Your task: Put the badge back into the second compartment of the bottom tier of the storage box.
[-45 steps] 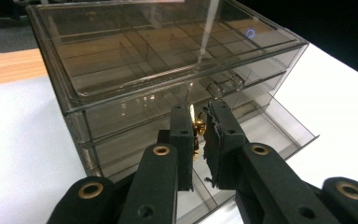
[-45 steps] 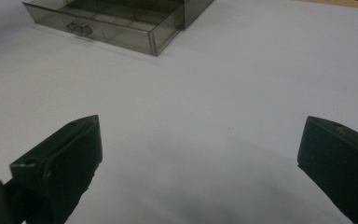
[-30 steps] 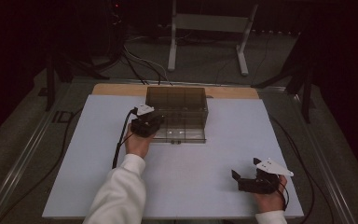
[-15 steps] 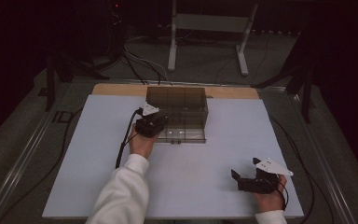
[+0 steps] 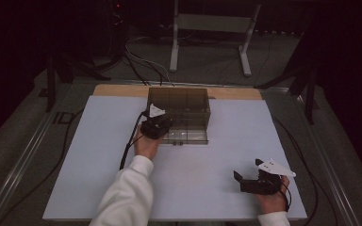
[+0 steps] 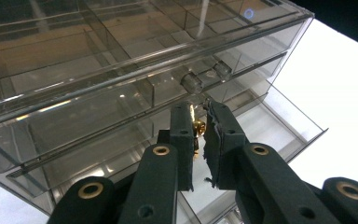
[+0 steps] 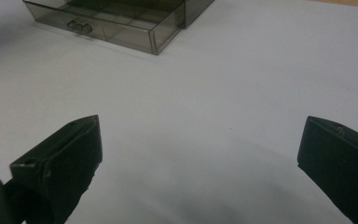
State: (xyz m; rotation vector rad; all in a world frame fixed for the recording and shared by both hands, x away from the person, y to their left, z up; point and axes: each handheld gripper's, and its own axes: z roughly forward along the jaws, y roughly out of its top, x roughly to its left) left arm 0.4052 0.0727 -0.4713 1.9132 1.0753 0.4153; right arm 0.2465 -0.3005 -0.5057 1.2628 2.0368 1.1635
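Observation:
A smoky clear drawer cabinet [image 5: 179, 101] stands at the table's far middle, its bottom drawer [image 5: 188, 137] pulled out toward me. My left gripper [image 5: 166, 124] is at the cabinet's front left, above the open drawer. In the left gripper view its jaws [image 6: 199, 116] are shut on a small gold piece [image 6: 197, 127], held just under two clear drawer knobs [image 6: 192, 83] and over the drawer [image 6: 284, 119]. My right gripper [image 5: 239, 182] rests near the table's front right, open wide with nothing between its fingers [image 7: 200, 135].
The white tabletop [image 5: 99, 155] has a wooden strip [image 5: 118, 89] along its far edge. A black cable [image 5: 127, 148] trails from the left gripper. Stand legs [image 5: 207, 42] and cables lie on the floor behind. The drawer's handle [image 7: 79, 27] faces the right gripper.
My left gripper has edged to the right along the cabinet front, over the open drawer. The right gripper has stayed put.

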